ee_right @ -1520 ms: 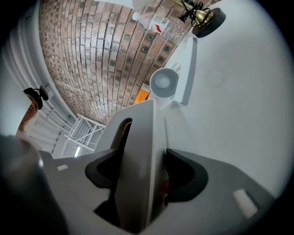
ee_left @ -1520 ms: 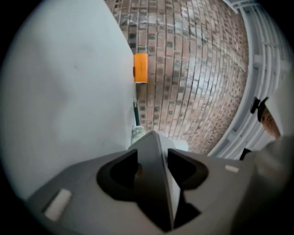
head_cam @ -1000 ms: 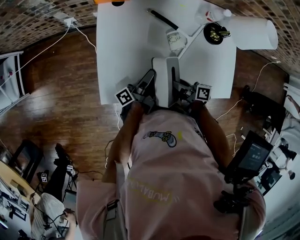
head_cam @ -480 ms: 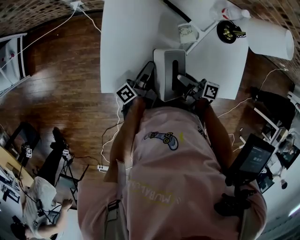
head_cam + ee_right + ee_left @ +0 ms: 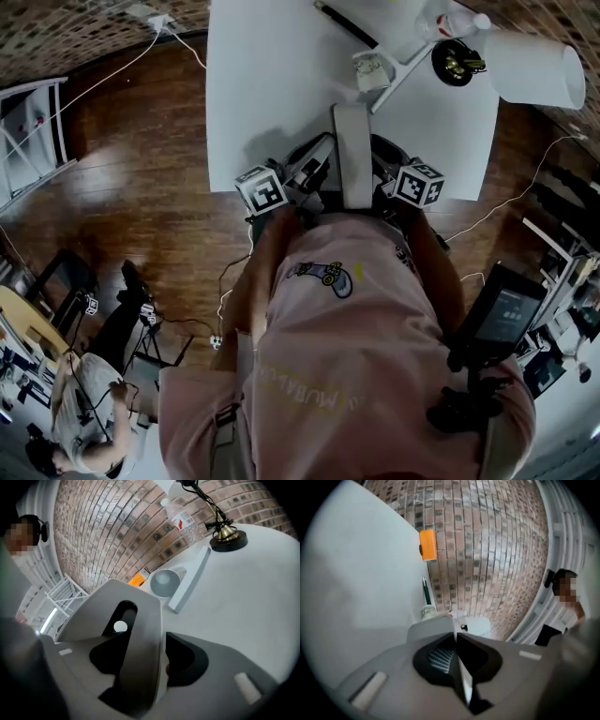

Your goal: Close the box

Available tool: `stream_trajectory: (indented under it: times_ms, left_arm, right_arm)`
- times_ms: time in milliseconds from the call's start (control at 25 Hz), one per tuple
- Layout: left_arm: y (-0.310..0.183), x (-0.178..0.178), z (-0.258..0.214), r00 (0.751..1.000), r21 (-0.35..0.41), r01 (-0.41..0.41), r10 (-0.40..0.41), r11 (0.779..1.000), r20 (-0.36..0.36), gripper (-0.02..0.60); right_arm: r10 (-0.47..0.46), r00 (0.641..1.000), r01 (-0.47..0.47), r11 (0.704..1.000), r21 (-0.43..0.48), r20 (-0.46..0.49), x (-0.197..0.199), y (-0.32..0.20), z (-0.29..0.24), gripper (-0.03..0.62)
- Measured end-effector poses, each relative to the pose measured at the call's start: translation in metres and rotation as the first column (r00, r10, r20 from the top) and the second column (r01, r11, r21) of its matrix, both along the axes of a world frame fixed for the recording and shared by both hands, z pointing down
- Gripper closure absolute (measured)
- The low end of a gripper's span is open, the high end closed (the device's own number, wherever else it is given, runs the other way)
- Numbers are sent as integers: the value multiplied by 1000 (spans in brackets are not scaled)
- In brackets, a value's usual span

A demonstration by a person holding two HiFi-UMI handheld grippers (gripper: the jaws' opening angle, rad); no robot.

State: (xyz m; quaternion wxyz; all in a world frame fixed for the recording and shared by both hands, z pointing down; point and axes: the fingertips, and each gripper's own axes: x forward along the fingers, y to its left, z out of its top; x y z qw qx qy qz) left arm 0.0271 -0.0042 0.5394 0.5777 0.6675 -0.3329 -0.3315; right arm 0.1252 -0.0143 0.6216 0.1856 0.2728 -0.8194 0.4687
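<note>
The grey box (image 5: pixel 352 150) stands narrow and upright near the front edge of the white table (image 5: pixel 262 103). My left gripper (image 5: pixel 317 175) is at its left side and my right gripper (image 5: pixel 381 178) at its right. In the left gripper view the left gripper (image 5: pixel 456 638) has just been closing and is shut on a thin pale edge of the box (image 5: pixel 431 627). In the right gripper view the right gripper (image 5: pixel 140 639) has just been closing too. Its jaws press on a grey box panel (image 5: pixel 138 613) with a dark handle slot.
Behind the box stand a paper cup (image 5: pixel 372 67), a white strip (image 5: pixel 398 70), a brass lamp base (image 5: pixel 457 58) with a white shade (image 5: pixel 534 66), a plastic bottle (image 5: pixel 450 23) and a pen (image 5: pixel 342 25). An orange object (image 5: pixel 427 544) sits at the table's far edge. Cables cross the wooden floor.
The box has gone from a wide shape with a dark slot showing to a narrow one seen edge on. Both grippers have tightened on it, and the left one has risen.
</note>
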Motion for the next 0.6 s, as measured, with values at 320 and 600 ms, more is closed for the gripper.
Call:
stream_trajectory:
  times_ms: [320, 600]
  left_arm:
    - [-23, 25, -27, 993, 67, -122, 122, 990, 10, 580]
    - [-43, 62, -44, 970, 98, -227, 217, 969, 105, 579]
  right_arm:
    - [7, 992, -6, 1000, -8, 124, 46, -9, -24, 319]
    - [-87, 900, 105, 994, -20, 428, 65, -2, -71, 318]
